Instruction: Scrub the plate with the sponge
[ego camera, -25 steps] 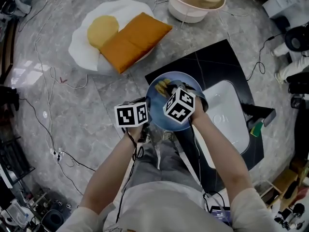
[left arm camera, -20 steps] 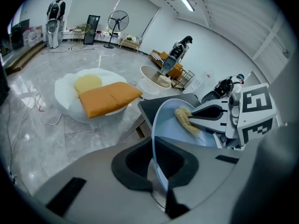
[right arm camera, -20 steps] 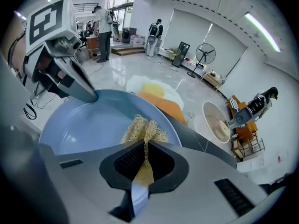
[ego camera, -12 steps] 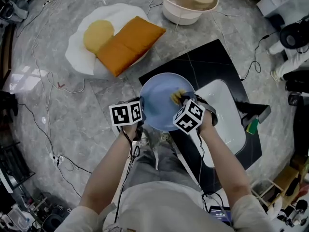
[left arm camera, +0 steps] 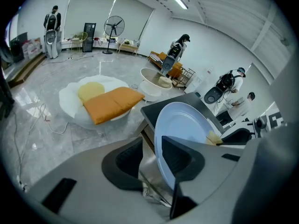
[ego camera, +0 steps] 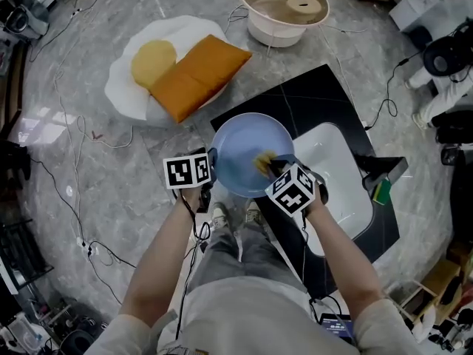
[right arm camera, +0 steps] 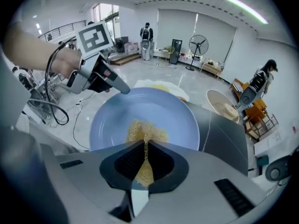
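A pale blue plate (ego camera: 240, 143) is held tilted over the edge of a black table. My left gripper (ego camera: 213, 165) is at its left rim. In the left gripper view the rim (left arm camera: 163, 139) stands between the jaws, which have just been opening, and a gap shows beside the left pad. My right gripper (ego camera: 272, 168) is shut on a yellow sponge (right arm camera: 145, 133). The sponge is pressed on the plate's face (right arm camera: 154, 106), low and a little right of the middle.
A white basin (ego camera: 344, 180) is set in the black table (ego camera: 325, 95) right of the plate. A white egg-shaped cushion (ego camera: 126, 87) with an orange pad lies on the floor at the back left, and a bowl (ego camera: 284, 17) behind. Cables cross the floor.
The right gripper has dragged the sponge from the plate's upper left across to its lower right part. The plate and left gripper have shifted slightly left.
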`<action>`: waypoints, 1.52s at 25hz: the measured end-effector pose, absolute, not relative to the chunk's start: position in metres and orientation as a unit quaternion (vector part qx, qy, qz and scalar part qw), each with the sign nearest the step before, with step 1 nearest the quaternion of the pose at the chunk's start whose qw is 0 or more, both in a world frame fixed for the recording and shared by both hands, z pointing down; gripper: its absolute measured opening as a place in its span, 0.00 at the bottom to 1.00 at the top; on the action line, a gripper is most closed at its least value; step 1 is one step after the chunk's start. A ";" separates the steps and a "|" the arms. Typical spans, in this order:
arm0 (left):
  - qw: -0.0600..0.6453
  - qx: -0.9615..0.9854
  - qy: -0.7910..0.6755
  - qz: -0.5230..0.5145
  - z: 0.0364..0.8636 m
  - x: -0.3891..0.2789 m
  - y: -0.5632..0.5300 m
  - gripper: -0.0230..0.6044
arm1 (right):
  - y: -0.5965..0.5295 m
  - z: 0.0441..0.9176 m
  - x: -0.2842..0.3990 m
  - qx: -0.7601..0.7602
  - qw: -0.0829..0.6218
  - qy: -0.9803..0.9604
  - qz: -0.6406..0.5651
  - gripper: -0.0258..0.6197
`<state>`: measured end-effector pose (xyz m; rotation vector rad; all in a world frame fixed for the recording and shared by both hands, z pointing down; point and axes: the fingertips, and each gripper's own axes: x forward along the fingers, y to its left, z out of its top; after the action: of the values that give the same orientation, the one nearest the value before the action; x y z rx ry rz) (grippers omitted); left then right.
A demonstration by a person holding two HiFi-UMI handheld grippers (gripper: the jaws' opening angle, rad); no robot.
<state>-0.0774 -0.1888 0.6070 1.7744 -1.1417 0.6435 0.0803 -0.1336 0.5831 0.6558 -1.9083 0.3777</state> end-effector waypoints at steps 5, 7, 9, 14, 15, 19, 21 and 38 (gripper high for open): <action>0.408 0.739 -0.469 0.262 0.574 -0.087 -0.179 0.26 | -0.141 0.529 0.064 0.296 0.453 -0.827 0.152 0.11; 0.392 0.752 -0.465 0.253 0.558 -0.085 -0.175 0.26 | -0.144 0.502 0.055 0.306 0.423 -0.841 0.139 0.11; 0.369 0.769 -0.462 0.245 0.539 -0.085 -0.172 0.26 | -0.147 0.475 0.048 0.318 0.392 -0.853 0.133 0.11; 0.304 0.797 -0.469 0.231 0.485 -0.096 -0.175 0.23 | -0.152 0.413 0.041 0.349 0.324 -0.873 0.110 0.11; 0.291 0.801 -0.471 0.227 0.474 -0.098 -0.175 0.22 | -0.151 0.402 0.041 0.354 0.313 -0.875 0.104 0.11; 0.240 0.817 -0.485 0.200 0.424 -0.102 -0.175 0.19 | -0.147 0.359 0.044 0.377 0.268 -0.883 0.083 0.11; 0.211 0.825 -0.490 0.186 0.398 -0.100 -0.174 0.18 | -0.144 0.338 0.048 0.390 0.242 -0.885 0.077 0.11; 0.022 0.863 -0.498 0.088 0.236 -0.098 -0.142 0.11 | -0.094 0.175 0.053 0.432 0.072 -0.899 -0.029 0.11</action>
<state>-0.0984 -0.1416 0.2363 2.6720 -1.5420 0.2736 0.0533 -0.0943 0.1746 1.2979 -2.7002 -0.0877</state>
